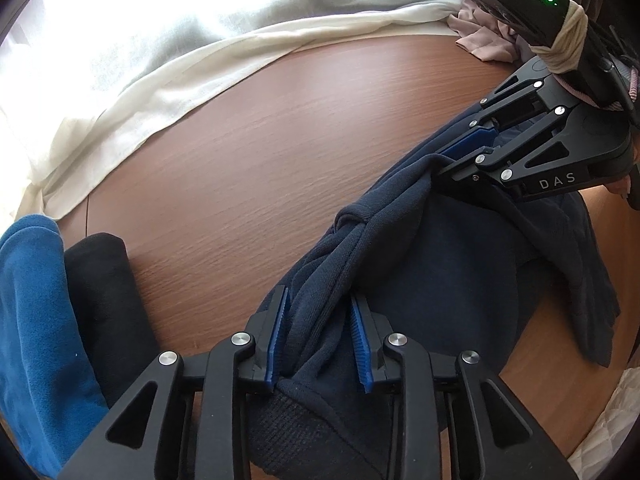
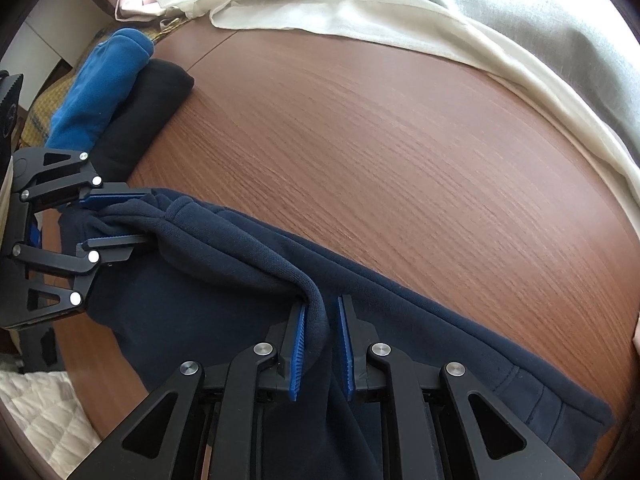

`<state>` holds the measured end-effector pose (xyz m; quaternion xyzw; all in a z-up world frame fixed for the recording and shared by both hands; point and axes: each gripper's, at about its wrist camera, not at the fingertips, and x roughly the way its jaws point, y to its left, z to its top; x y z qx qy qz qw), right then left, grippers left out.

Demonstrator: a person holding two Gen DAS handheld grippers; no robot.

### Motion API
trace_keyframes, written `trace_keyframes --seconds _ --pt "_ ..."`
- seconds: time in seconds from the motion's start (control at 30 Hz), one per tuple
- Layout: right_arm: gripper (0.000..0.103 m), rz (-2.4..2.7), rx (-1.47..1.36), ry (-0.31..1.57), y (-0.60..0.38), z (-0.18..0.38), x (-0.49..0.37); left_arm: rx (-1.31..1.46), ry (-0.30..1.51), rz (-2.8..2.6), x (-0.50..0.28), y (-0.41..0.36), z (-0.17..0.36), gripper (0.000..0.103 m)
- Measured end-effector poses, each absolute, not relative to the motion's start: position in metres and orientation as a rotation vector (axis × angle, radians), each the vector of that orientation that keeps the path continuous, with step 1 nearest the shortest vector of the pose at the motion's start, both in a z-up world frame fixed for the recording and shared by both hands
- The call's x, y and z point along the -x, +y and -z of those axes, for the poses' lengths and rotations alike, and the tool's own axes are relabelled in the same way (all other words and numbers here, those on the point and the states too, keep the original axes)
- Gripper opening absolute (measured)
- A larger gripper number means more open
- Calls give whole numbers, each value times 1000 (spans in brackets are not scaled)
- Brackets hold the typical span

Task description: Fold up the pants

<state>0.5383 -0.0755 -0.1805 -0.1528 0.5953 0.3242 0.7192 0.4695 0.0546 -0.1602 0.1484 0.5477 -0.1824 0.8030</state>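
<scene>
Navy blue pants (image 1: 432, 264) lie bunched across the brown wooden table (image 1: 280, 140). My left gripper (image 1: 320, 308) is shut on a bundled fold of the pants near a ribbed cuff. It also shows in the right wrist view (image 2: 140, 216), at the left. My right gripper (image 2: 322, 316) is shut on another fold of the same pants (image 2: 400, 320), and shows in the left wrist view (image 1: 444, 160) at the upper right. The cloth hangs stretched between the two grippers, a little above the table (image 2: 380, 140).
A bright blue fleece garment (image 1: 28, 320) and a black folded garment (image 1: 104, 300) lie at the table's left edge. A cream curtain (image 1: 160, 80) drapes along the far edge. Pinkish cloth (image 1: 480, 36) lies at the far right. A white quilted surface (image 2: 44, 408) lies below the table.
</scene>
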Motion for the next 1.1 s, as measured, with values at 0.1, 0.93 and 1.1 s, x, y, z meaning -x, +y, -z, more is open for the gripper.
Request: trace_keyframes --seconds 0.1,0.93,1.1 --pt "29 -694 353 1293 -77 179 -535 -350 1142 362 -467 53 158 44" --pt "54 -476 270 767 -106 28 -342 -229 754 367 -328 41 33 65" --pt "54 -426 236 724 -113 18 -306 -168 739 375 -308 35 28 65"
